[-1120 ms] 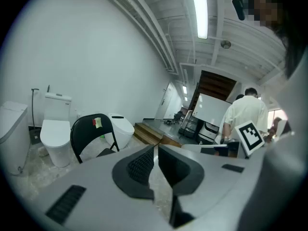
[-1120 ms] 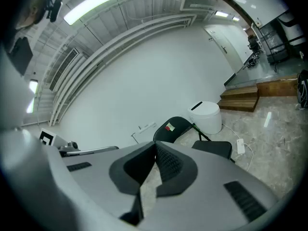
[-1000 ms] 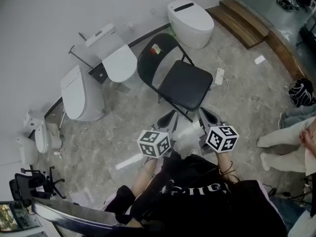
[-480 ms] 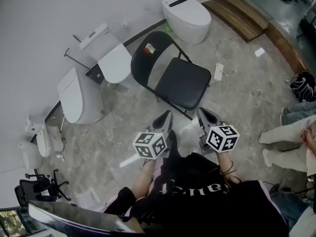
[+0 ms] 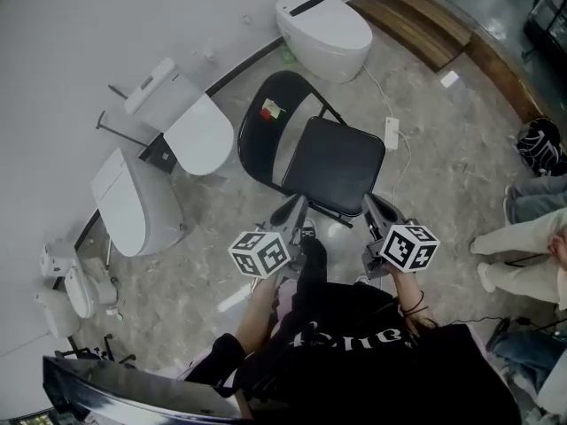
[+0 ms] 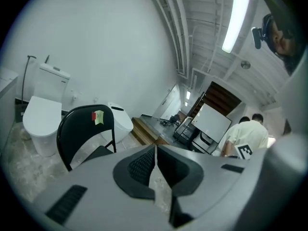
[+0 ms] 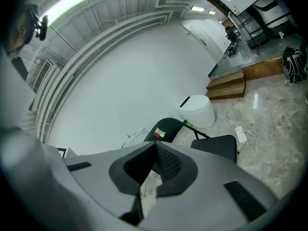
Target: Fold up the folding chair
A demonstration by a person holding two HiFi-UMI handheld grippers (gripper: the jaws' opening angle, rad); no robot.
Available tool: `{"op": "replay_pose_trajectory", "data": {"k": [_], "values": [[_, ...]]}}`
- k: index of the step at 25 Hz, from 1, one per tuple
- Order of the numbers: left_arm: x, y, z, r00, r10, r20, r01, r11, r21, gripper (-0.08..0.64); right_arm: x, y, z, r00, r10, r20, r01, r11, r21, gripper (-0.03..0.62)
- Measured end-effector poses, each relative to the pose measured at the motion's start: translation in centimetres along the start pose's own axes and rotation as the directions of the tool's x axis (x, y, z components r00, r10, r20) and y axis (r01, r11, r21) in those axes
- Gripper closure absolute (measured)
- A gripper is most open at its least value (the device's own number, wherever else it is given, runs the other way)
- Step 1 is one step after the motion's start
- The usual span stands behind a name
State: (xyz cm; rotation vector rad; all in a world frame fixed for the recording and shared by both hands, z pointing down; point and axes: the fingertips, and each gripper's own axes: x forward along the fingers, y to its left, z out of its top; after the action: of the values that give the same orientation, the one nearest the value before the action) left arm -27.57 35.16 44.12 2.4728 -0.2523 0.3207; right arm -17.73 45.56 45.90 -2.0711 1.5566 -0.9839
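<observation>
Vs a sec ago both grippers sit nearer the folding chair (image 5: 332, 162); left gripper (image 5: 295, 208) tip now by seat's front-left corner, right gripper (image 5: 378, 205) tip by front-right corner; can't tell if either touches; both jaw pairs closed tight, nothing between; chair stands unfolded, seat flat, backrest toward wall; white toilet (image 5: 199, 131) just beside backrest on left, second toilet (image 5: 323, 34) behind it; power strip (image 5: 391, 133) w/ cord lies near seat's right edge; bare floor open at right, up to seated person's legs (image 5: 523, 246).
</observation>
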Motion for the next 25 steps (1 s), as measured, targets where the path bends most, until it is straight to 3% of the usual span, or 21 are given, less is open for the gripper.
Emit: {"op": "replay_pose_trajectory", "data": {"k": [8,15,17,20,25], "values": [[2.6,12.6,8.1,0.998,0.019,-0.054,-0.016,0.999,0.051,0.541,10.8,2.1,1.3,0.996,-0.07,0.047,0.067,0.996,0.065,0.578],[6.5,22.4,11.9,0.982,0.127,-0.137,-0.104,0.981,0.162,0.538,12.7,-1.4,-0.6,0.979,-0.205,0.009,0.202,0.973,0.107,0.578],[7.9,24.6,12.6,0.971,0.162,-0.175,-0.126,0.972,0.2,0.51,12.5,-2.8,-1.2,0.97,-0.242,-0.002,0.241,0.962,0.127,0.578],[10.2,27.4,12.8,0.95,0.184,-0.252,-0.13,0.968,0.216,0.405,12.4,-4.6,-1.9,0.961,-0.277,-0.02,0.277,0.951,0.14,0.578],[14.0,30.7,12.1,0.906,0.21,-0.368,-0.111,0.956,0.272,0.353,13.7,-7.6,-3.4,0.955,-0.288,-0.071,0.296,0.945,0.137,0.578]]}}
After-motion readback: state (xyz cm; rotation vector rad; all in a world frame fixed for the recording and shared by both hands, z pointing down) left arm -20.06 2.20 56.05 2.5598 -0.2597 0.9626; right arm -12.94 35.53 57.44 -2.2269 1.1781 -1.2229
